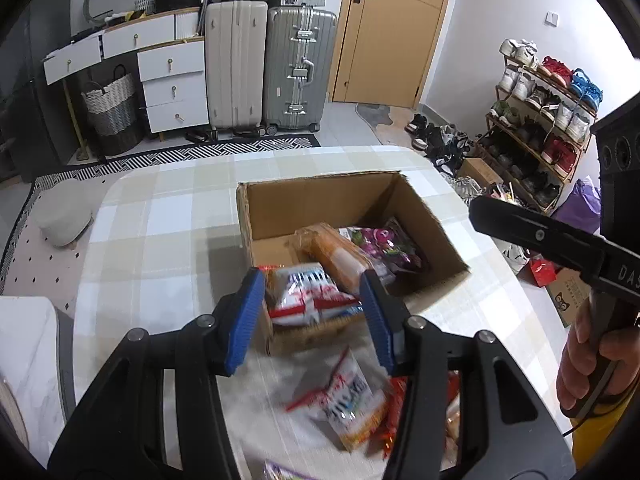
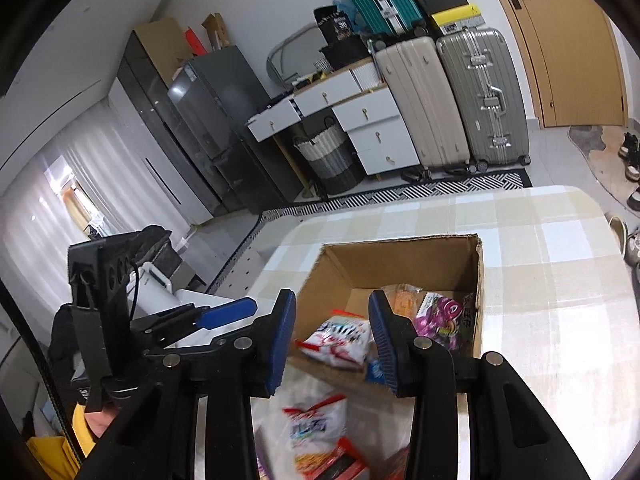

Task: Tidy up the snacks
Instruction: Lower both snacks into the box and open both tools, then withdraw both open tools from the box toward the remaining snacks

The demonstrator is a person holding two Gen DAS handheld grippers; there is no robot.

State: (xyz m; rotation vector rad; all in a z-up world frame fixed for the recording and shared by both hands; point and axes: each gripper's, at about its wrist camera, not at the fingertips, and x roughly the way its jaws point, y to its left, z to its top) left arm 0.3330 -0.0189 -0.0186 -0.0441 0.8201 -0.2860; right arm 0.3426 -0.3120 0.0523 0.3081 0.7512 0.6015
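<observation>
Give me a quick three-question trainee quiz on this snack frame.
1. True or false: the cardboard box is empty.
2. The purple packet lies: A) inside the box, B) on the tablecloth, C) between a gripper's fingers.
3. Fill in: the loose packets nearest the left wrist camera lie on the ___, outside the box.

Key: 1 false, it holds several snacks. 2 A. 3 table.
</observation>
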